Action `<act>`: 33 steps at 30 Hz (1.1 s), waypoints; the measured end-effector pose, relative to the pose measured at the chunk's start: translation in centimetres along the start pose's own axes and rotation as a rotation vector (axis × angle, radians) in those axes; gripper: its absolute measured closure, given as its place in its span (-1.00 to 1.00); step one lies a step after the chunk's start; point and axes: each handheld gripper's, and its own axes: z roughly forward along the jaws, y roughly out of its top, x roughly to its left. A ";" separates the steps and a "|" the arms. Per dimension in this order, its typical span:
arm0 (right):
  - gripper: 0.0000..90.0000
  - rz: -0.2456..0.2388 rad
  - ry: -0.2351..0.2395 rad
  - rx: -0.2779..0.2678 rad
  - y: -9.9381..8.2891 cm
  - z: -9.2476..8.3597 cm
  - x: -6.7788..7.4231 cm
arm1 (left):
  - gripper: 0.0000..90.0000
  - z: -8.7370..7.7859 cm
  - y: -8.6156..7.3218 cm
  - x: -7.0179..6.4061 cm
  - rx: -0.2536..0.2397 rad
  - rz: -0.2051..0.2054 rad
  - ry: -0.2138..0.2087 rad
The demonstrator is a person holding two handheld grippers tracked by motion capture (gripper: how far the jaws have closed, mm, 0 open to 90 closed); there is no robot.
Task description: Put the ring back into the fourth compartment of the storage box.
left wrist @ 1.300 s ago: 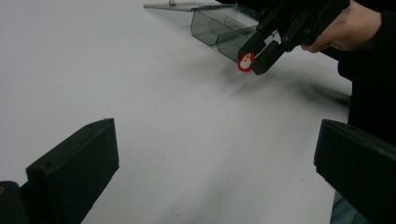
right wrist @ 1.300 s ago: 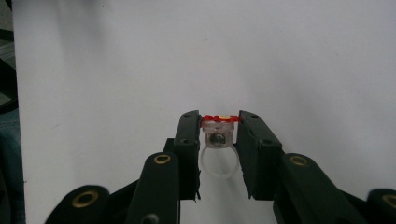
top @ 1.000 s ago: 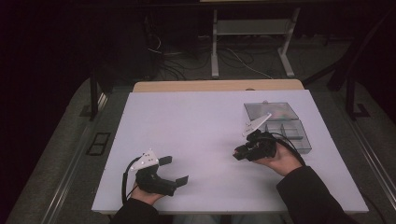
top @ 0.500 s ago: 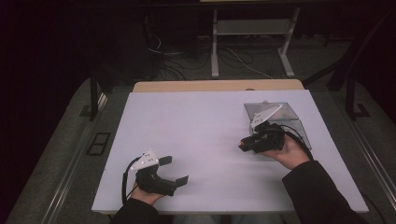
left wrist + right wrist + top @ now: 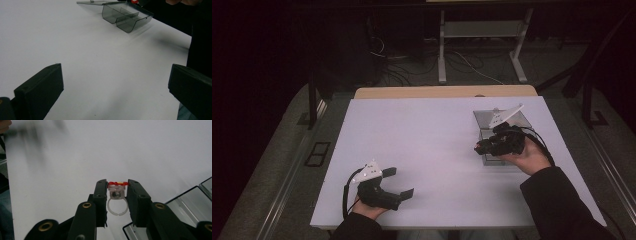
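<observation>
Ring (image 5: 117, 200): a clear plastic toy ring with a red top, clamped between the jaws of my right tongs (image 5: 117, 195). The jaws press on the two sides of its head; the open band hangs below the head, toward the camera, with its gap at the bottom. The red top faces away from me, along the jaws and out toward the bare white tabletop (image 5: 427, 145).

Landmark: the smoke-grey clear box (image 5: 499, 131) with inner dividers, lid lying open on the tabletop. In the high view my right tongs (image 5: 484, 146) are at the near left edge of this box, held above the tabletop, jaw tips pointing left, away from the box. In the right gripper view the box's rim (image 5: 180, 210) lies just right of and below the jaws. In my judgement the ring therefore lies beside the box's left edge, and any placing into a compartment would call for a short move rightward over the rim.

Box long axis: runs away from me, front to back on the tabletop, compartments in a row along it.

My left tongs (image 5: 398, 181) rest on the tabletop well left of the box, jaws spread wide and holding nothing. The left gripper view confirms the gap and shows the box (image 5: 125, 17) far ahead. The right hand is clearly the nearer.
</observation>
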 end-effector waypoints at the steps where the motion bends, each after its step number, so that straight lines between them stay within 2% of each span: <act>1: 0.53 0.000 0.001 -0.001 0.0 -0.1 -0.1 | -1.00 0.0 0.0 0.0 0.000 0.000 0.000; 19: 0.53 0.034 -0.017 -0.036 0.4 -2.1 -2.2 | -1.00 0.0 0.0 0.0 0.002 0.000 0.001; 33: 0.53 0.095 -0.062 -0.047 -0.2 -3.3 -5.0 | -1.00 0.0 0.0 0.1 0.003 -0.002 0.002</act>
